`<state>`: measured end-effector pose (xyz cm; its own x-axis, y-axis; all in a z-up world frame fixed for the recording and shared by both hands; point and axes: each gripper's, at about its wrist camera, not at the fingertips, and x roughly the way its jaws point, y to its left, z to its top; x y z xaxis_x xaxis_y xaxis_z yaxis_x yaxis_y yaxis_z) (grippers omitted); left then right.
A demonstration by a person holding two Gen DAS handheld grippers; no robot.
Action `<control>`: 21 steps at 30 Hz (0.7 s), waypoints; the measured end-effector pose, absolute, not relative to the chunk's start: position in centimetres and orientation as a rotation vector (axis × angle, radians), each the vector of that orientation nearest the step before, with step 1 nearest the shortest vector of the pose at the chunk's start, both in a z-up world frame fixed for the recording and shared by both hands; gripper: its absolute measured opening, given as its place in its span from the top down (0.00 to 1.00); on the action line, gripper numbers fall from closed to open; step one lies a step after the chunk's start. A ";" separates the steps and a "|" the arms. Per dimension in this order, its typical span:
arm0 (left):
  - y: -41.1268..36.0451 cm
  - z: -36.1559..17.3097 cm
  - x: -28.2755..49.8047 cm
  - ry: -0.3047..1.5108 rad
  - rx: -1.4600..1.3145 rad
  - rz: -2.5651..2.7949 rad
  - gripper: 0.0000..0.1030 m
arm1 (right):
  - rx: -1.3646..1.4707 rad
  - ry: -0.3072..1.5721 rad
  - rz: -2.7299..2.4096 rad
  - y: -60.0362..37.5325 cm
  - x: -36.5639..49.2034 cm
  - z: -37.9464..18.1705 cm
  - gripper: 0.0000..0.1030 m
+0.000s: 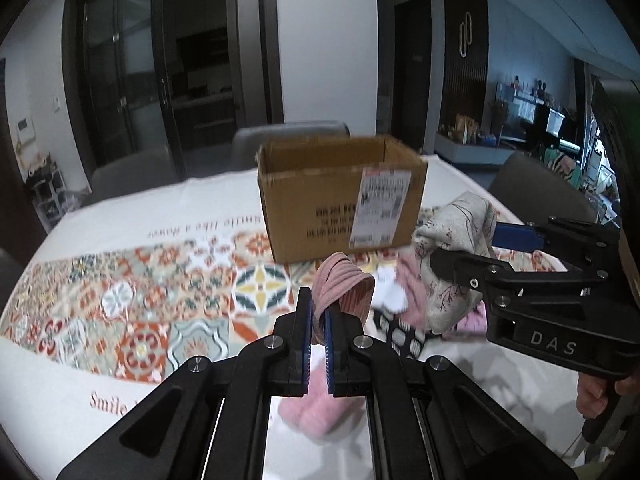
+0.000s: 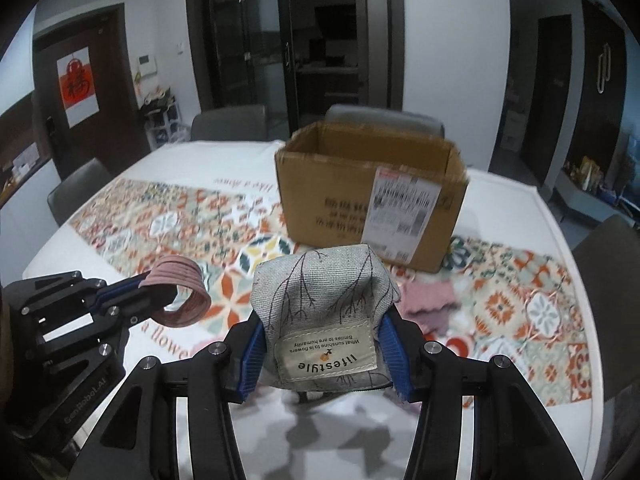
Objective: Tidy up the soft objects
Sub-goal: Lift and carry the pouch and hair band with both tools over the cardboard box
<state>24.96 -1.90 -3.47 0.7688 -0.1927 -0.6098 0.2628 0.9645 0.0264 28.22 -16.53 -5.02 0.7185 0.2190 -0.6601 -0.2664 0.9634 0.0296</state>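
Note:
My left gripper [image 1: 318,336] is shut on a ribbed pink cloth band [image 1: 340,288], which loops up above its blue pads; the right wrist view shows that band [image 2: 182,290] held off the table at the left. My right gripper [image 2: 324,354] is shut on a grey cushion [image 2: 324,300] printed with branches and a "lifestyle" label. From the left wrist view this cushion [image 1: 452,248] hangs at the right, in front of an open cardboard box [image 1: 340,196]. The box [image 2: 372,196] stands on the patterned tablecloth [image 2: 160,216], beyond both grippers.
More soft things lie on the table below: a fluffy pink piece [image 1: 316,412], a black-and-white patterned cloth [image 1: 400,332] and a pink cloth [image 2: 430,300]. Grey chairs [image 2: 228,122] ring the table. A person's hand [image 1: 596,396] holds the right gripper's handle.

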 end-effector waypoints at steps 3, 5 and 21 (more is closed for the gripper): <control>-2.1 -2.4 25.5 0.615 0.116 -0.249 0.93 | -0.071 0.686 0.255 -16.7 28.4 -3.9 0.49; -2.2 -1.6 26.0 0.589 0.119 -0.249 0.93 | -0.072 0.665 0.246 -16.9 28.5 -3.1 0.49; -3.5 2.8 30.6 0.440 0.116 -0.232 0.93 | -0.018 0.517 0.190 -18.5 31.4 1.6 0.48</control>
